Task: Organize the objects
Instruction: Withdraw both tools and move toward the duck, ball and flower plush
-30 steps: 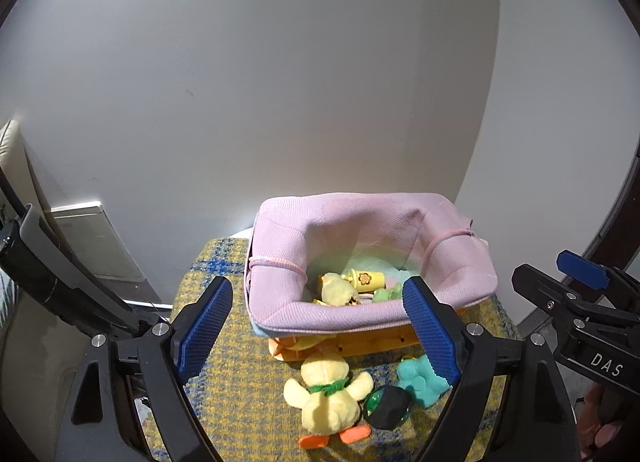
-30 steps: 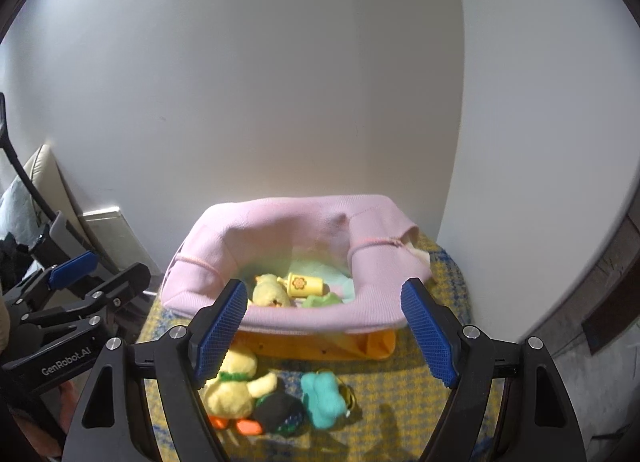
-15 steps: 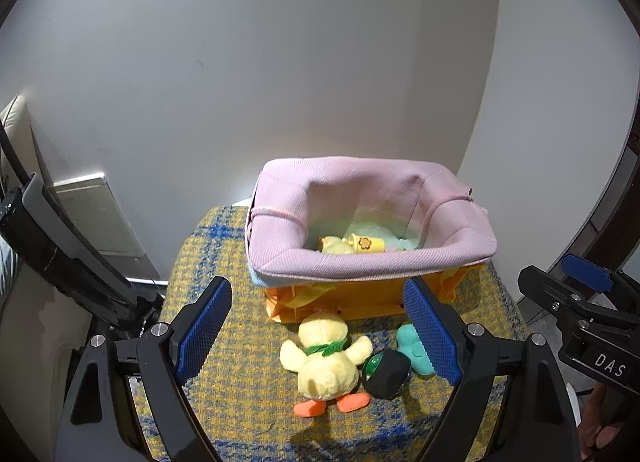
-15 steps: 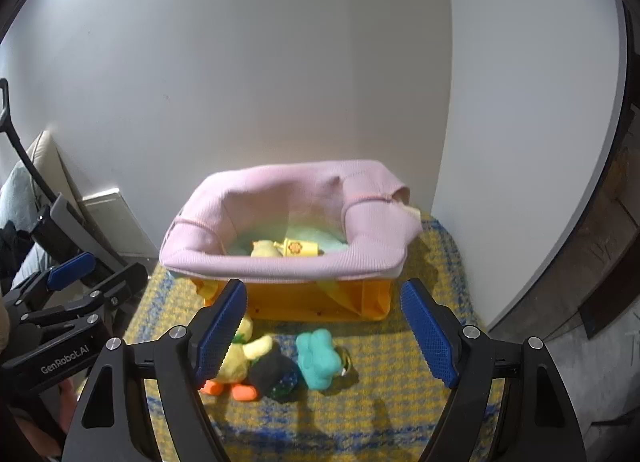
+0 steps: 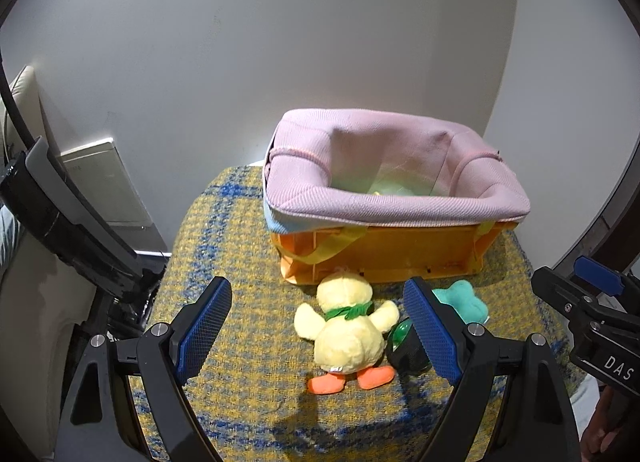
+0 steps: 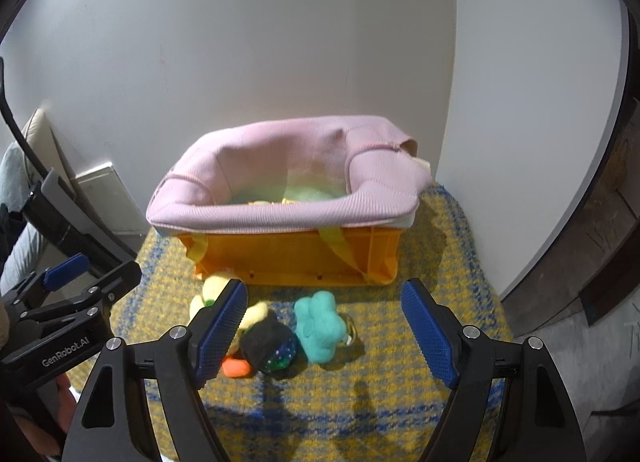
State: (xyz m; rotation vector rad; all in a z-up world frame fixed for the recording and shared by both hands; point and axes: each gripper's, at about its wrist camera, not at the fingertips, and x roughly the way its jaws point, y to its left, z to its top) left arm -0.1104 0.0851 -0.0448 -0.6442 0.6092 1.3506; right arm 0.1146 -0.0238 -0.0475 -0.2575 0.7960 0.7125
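Here, a yellow plush duck with a green scarf and orange feet lies on a yellow-and-blue checked cloth, just in front of an orange bin lined with pink fabric. A dark pouch and teal plush touch beside it. The left gripper and right gripper both hover spread wide, empty.

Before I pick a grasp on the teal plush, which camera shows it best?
The right wrist view: the teal plush lies whole and unobstructed on the checked cloth, between the fingers. In the left wrist view, the left gripper's right finger covers its near side, so only part of it shows.
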